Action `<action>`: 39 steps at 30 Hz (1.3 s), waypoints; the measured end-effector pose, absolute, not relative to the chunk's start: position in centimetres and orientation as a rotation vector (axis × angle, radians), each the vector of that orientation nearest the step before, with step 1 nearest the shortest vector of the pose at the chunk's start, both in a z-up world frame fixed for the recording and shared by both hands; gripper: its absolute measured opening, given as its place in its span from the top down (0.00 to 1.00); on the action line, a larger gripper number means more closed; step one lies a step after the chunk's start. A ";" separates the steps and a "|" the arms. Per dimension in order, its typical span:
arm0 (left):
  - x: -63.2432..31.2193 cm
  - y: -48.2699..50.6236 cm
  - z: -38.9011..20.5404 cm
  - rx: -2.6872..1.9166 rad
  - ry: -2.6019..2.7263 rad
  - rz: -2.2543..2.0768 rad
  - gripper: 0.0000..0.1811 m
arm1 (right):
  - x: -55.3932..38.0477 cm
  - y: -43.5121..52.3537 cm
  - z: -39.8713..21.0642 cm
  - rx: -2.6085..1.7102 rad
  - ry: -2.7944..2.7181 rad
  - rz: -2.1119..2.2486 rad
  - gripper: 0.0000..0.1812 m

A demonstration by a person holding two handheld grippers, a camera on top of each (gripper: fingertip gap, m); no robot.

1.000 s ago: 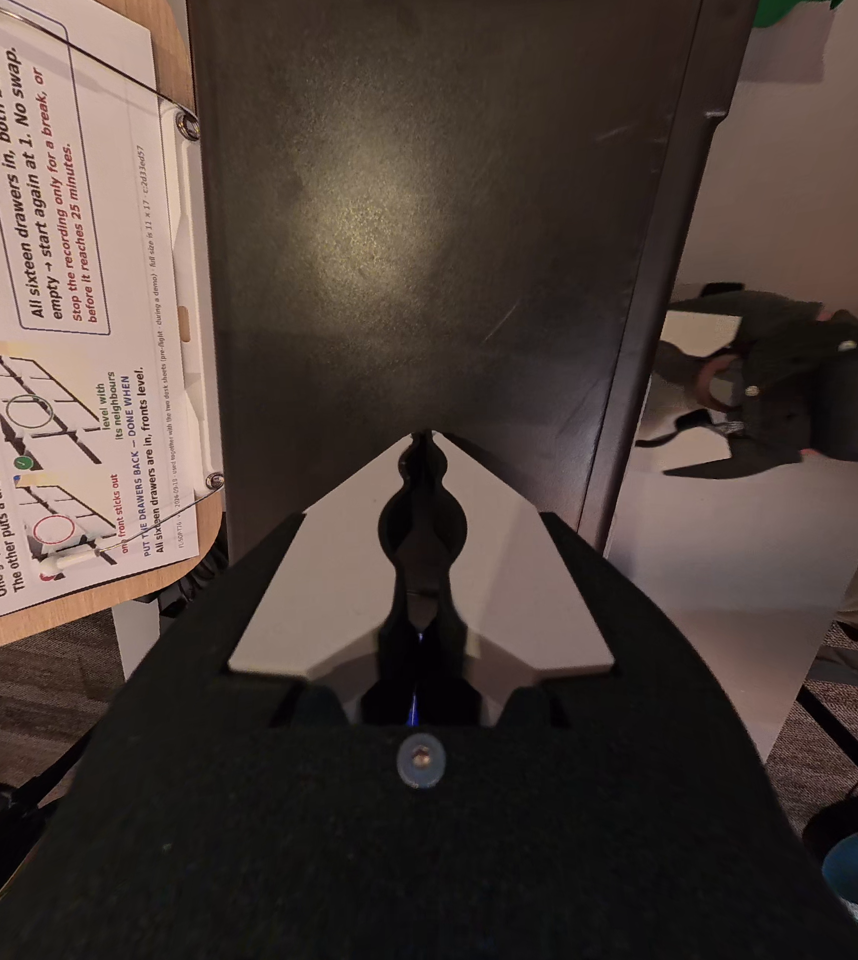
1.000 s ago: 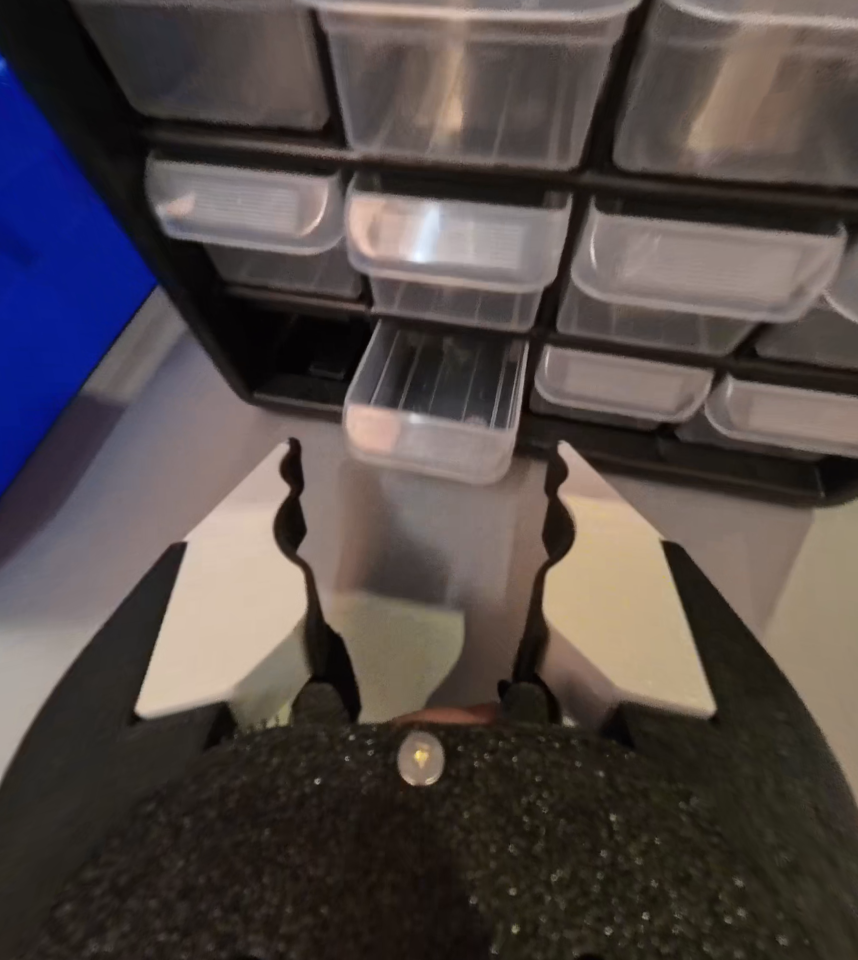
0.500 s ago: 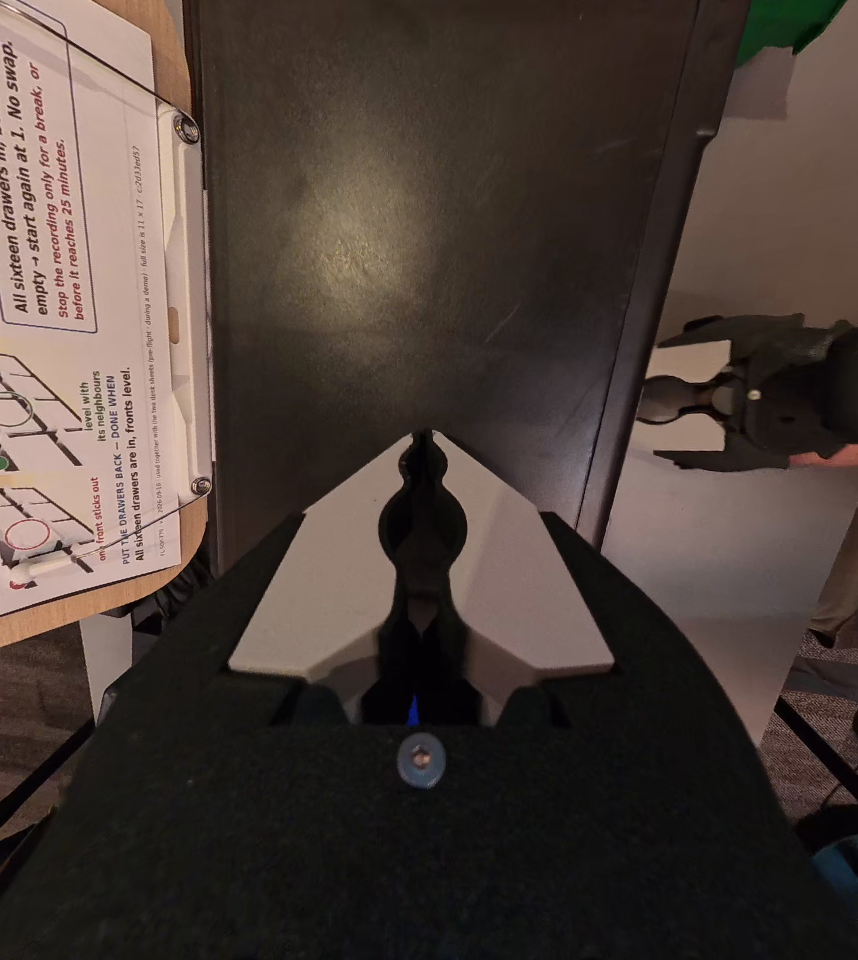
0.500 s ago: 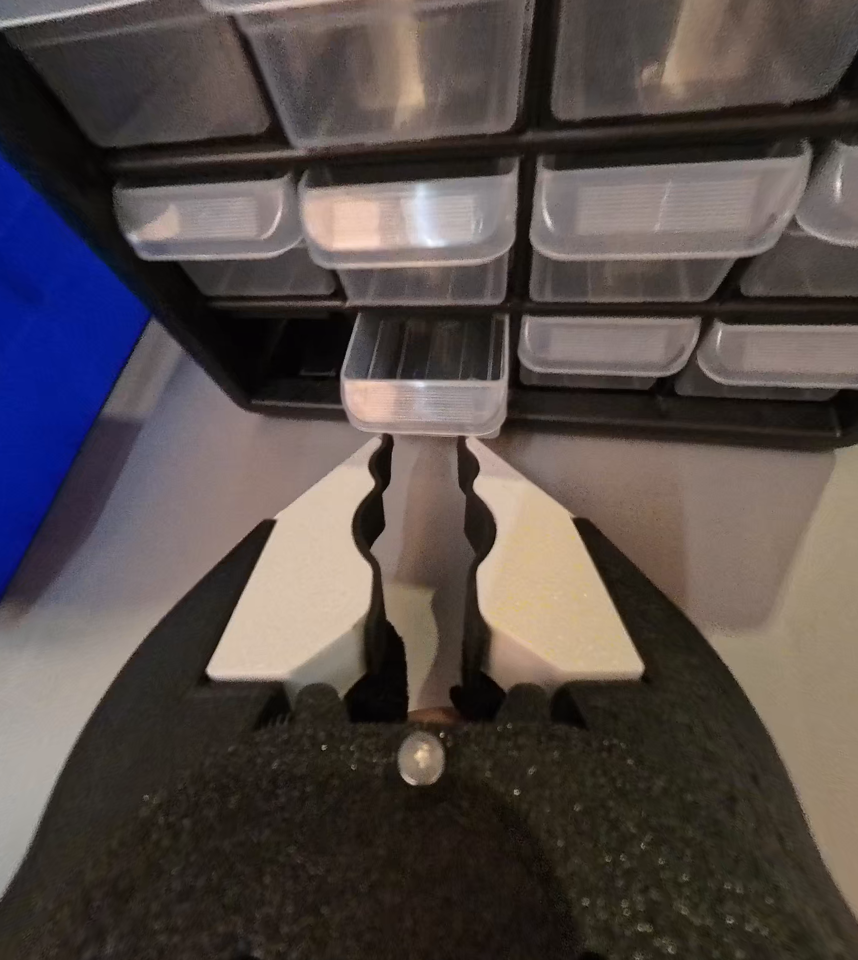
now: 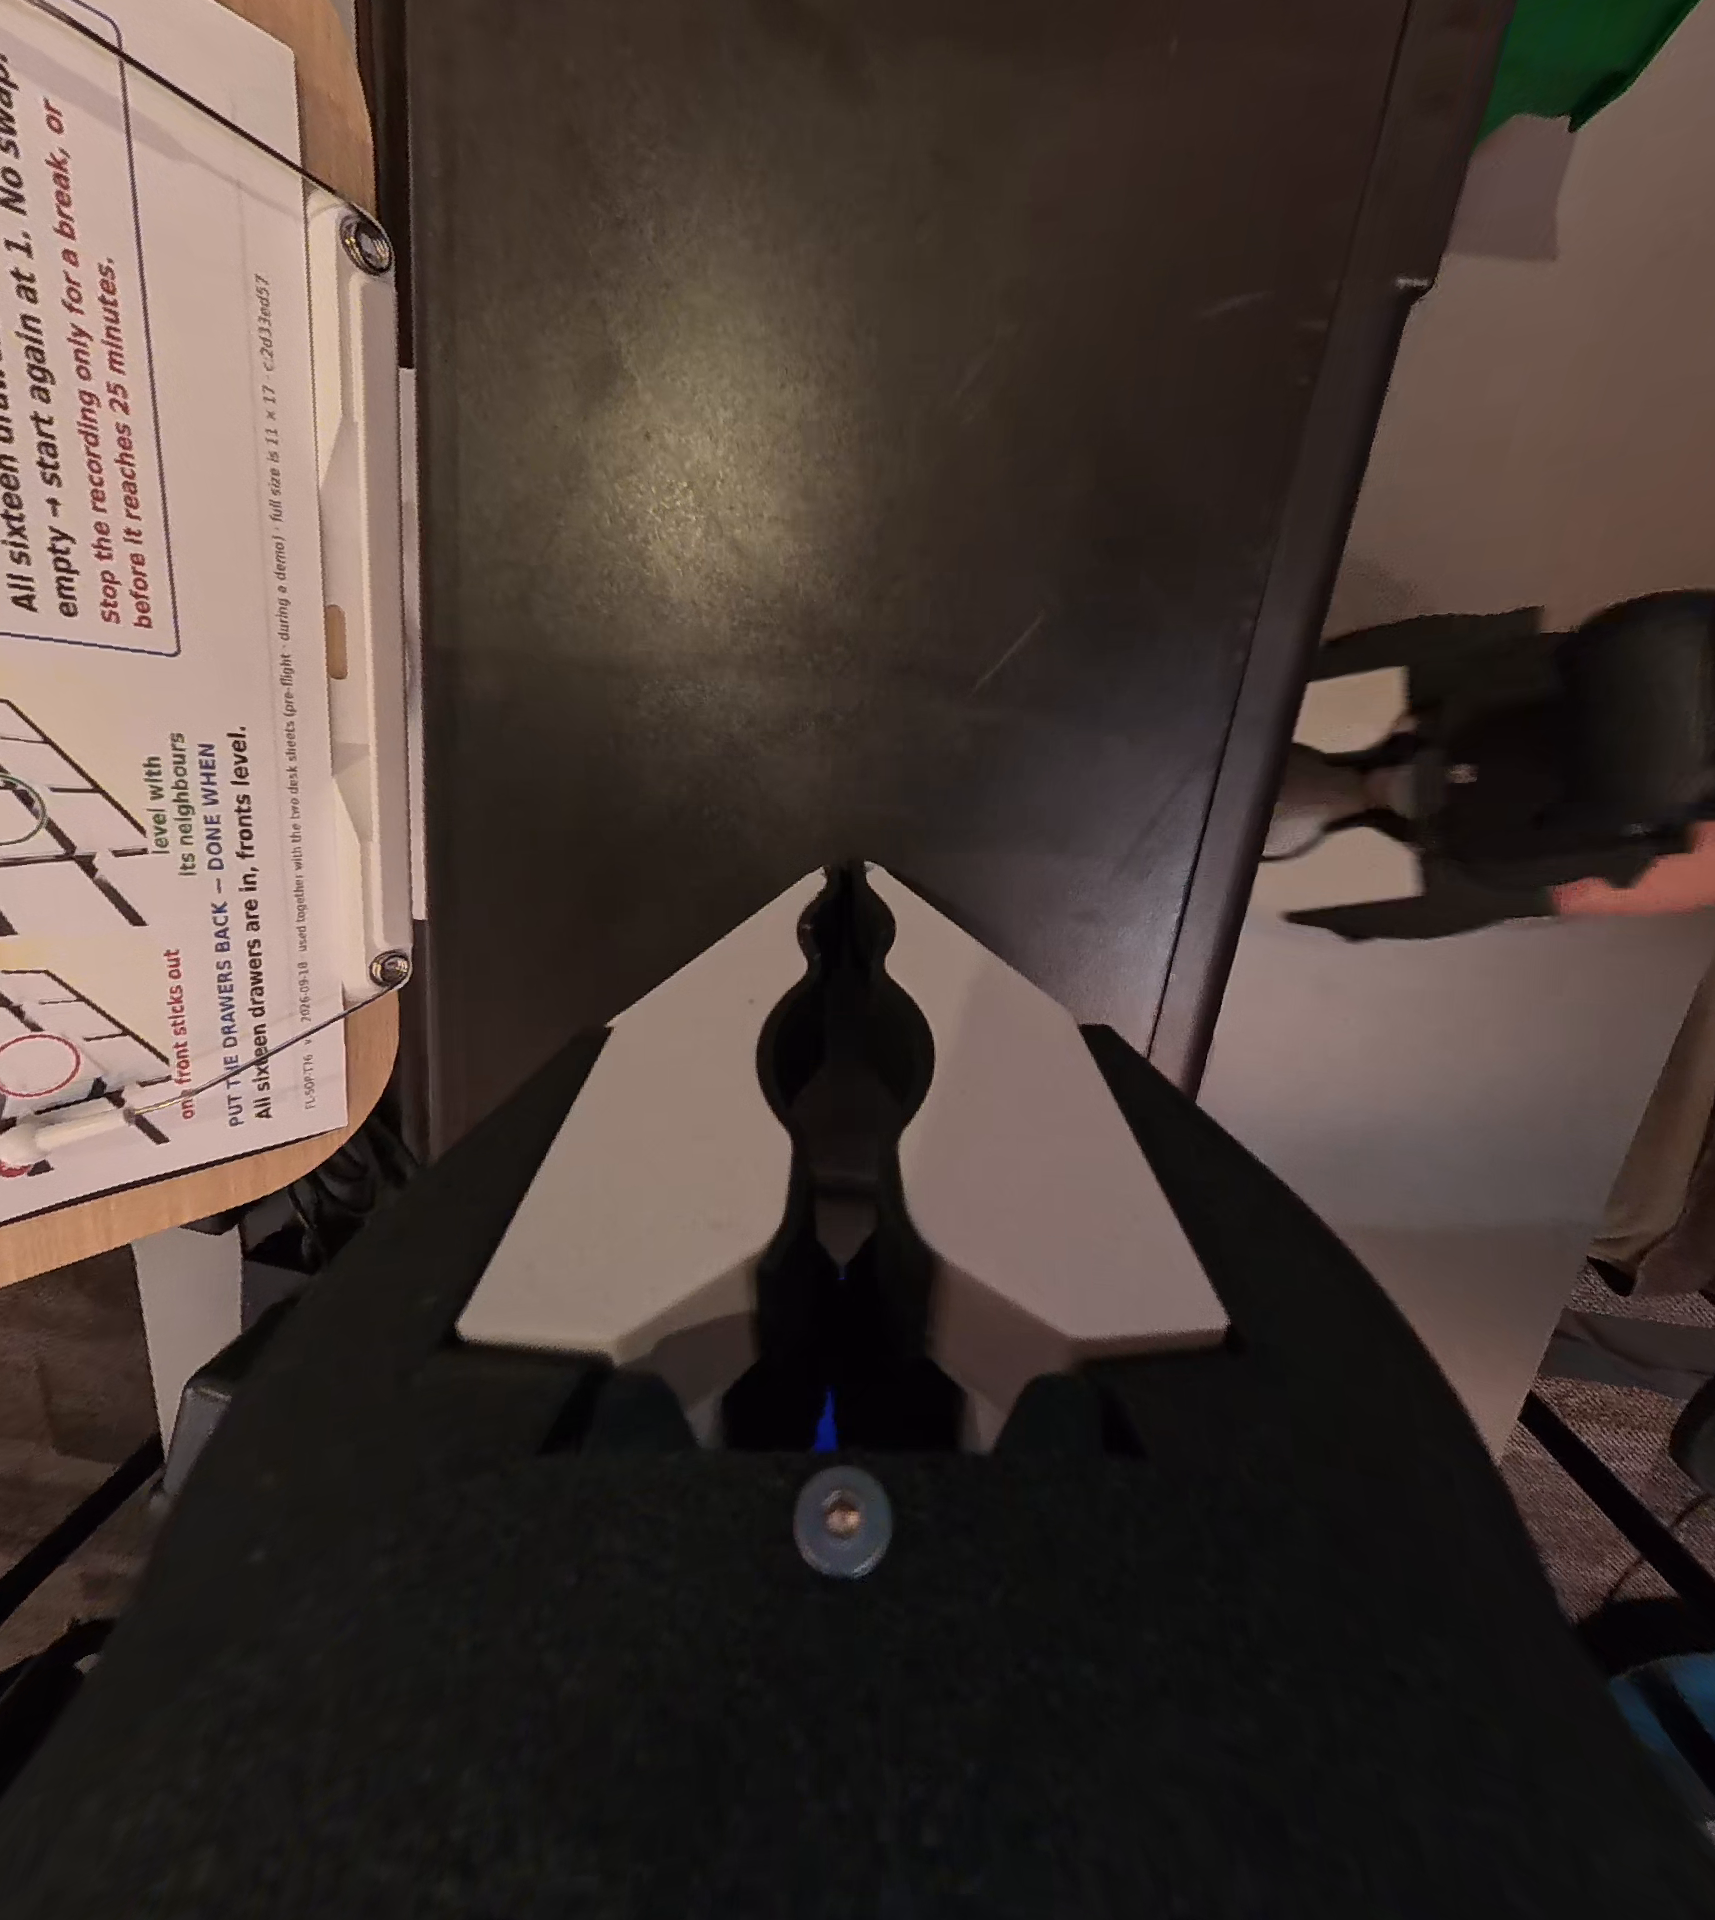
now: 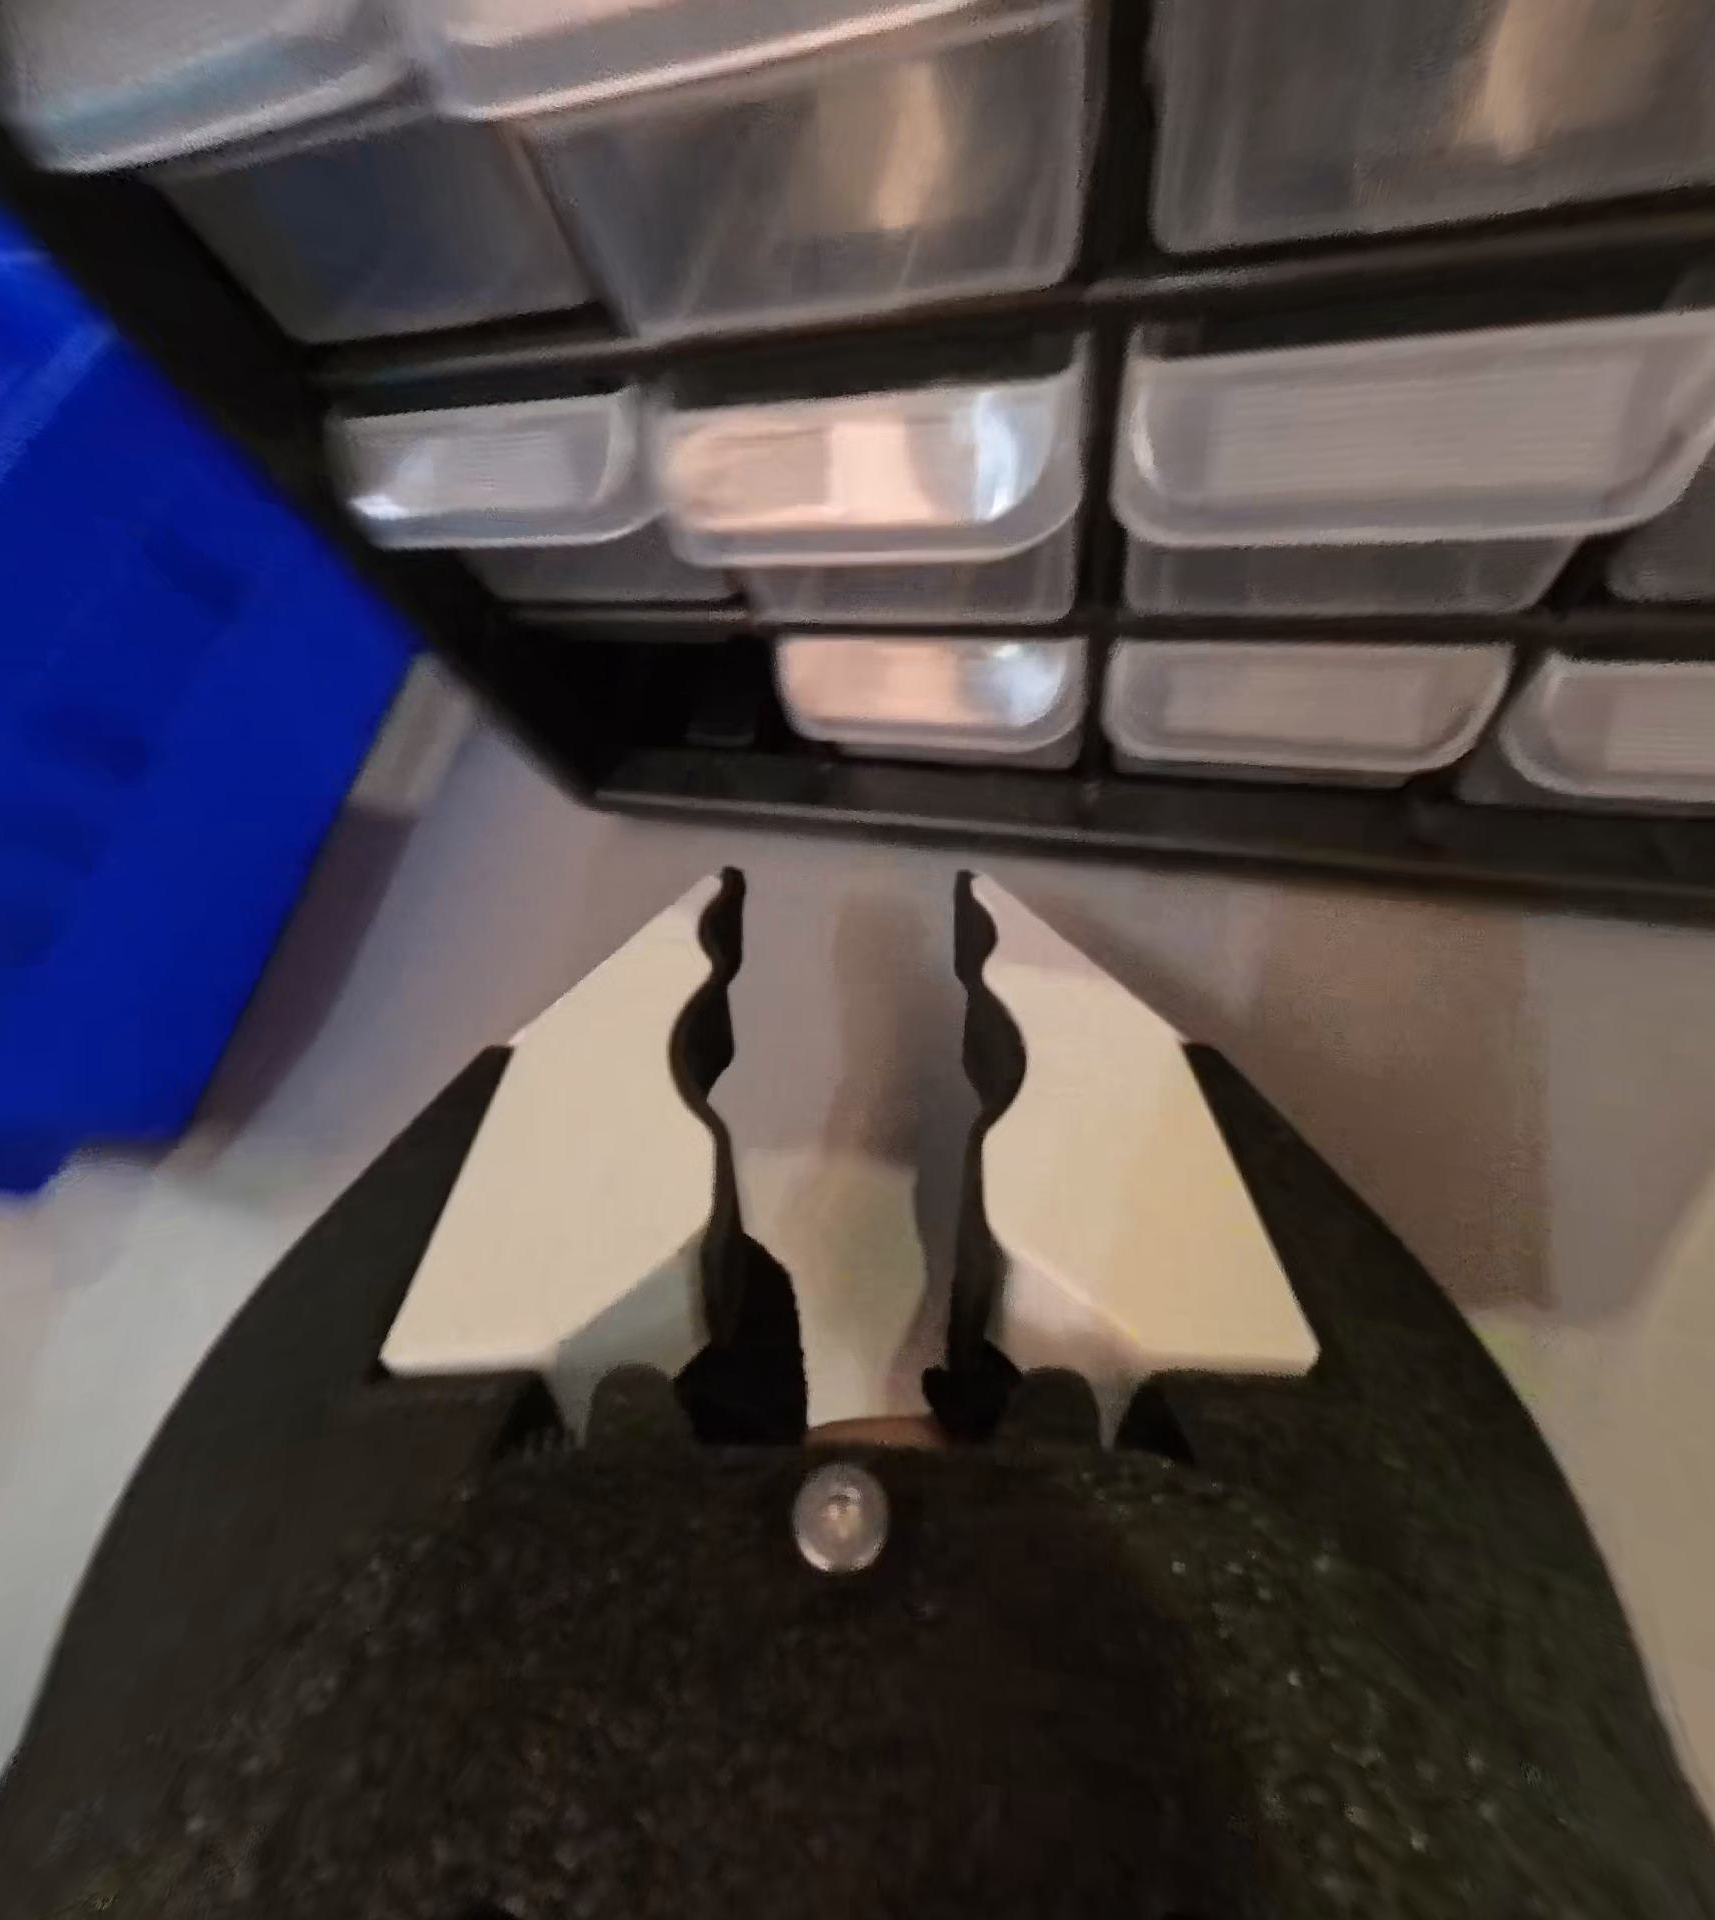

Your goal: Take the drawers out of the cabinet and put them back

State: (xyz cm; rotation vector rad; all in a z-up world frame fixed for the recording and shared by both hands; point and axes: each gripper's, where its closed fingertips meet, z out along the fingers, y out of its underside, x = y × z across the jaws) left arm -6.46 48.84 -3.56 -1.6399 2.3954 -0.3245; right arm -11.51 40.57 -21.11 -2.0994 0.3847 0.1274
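Note:
My left gripper (image 5: 845,873) is shut and empty, its tips resting on the flat black top of the cabinet (image 5: 832,468). In the right wrist view the cabinet's front (image 6: 1092,810) shows rows of clear plastic drawers. The bottom-row second drawer (image 6: 931,691) sits in its slot, level with its neighbours. The bottom-left slot (image 6: 645,696) is dark with no drawer in it. My right gripper (image 6: 840,883) is partly open and empty, a short way in front of the bottom row. It also shows at the right of the left wrist view (image 5: 1352,790).
A blue bin (image 6: 74,675) stands on the white table (image 6: 1611,1558) left of the cabinet. A clipboard with a printed sheet (image 5: 105,623) lies left of the cabinet's top. A person's hand (image 5: 1684,873) holds the right gripper.
The protruding bottom-row drawer has been pushed in flush. My right gripper narrowed, then opened a little and drew back from the cabinet. My left gripper stays on the cabinet top.

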 end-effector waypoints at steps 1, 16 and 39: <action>-6.5 48.8 -3.5 -1.624 2.393 -0.321 1.00 | -12.9 39.6 -20.3 -2.066 0.338 0.194 0.76; -27.7 64.5 -12.2 -2.110 1.958 0.117 0.88 | -17.5 21.8 -18.8 -1.964 -0.332 0.230 0.60; -34.0 56.2 -12.9 -1.458 2.491 0.447 0.98 | -16.5 22.1 -16.9 -1.851 -0.174 0.194 0.58</action>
